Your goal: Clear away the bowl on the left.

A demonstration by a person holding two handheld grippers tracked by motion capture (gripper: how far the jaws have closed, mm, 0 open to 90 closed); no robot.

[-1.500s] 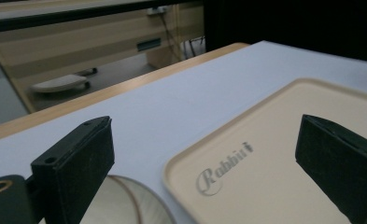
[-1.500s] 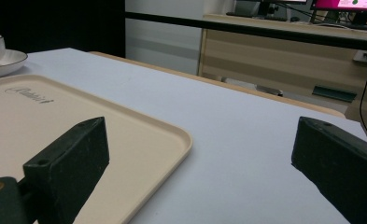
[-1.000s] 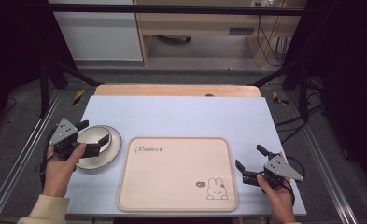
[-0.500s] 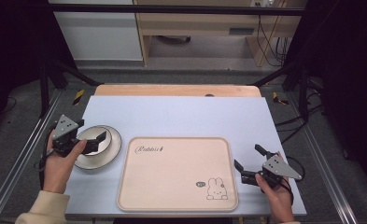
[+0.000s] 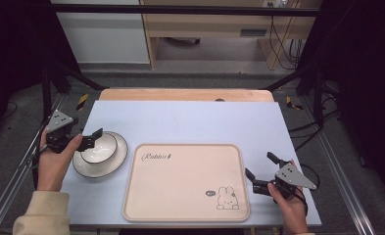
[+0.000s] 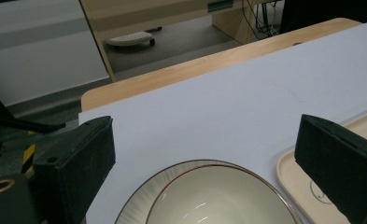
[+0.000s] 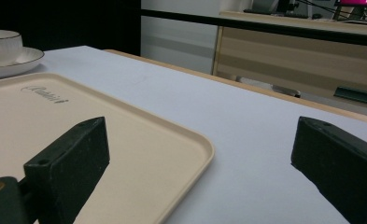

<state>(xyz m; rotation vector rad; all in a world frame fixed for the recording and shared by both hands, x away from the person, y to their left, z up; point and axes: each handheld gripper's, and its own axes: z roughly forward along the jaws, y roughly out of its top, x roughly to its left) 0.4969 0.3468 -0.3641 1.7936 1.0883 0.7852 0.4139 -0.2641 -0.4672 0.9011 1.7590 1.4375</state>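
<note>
at the left of the high view our left gripper (image 5: 93, 139) stands wide open at the near rim of the bowl (image 5: 99, 148), which sits on a plate (image 5: 115, 161) just beside the tray (image 5: 180, 205) on the surface (image 5: 190, 120). we judge the bowl stiff, glazed, slippery and breakable, best pinched across its thin rim. our right gripper (image 5: 259, 172), also open, holds nothing at the lower right.

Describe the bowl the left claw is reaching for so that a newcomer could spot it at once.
Start at the big beige tray with the rabbit drawing. Just left of it lies a white plate. The bowl sits on that plate: small, white, thin dark rim, the sole deep dish here.
</note>
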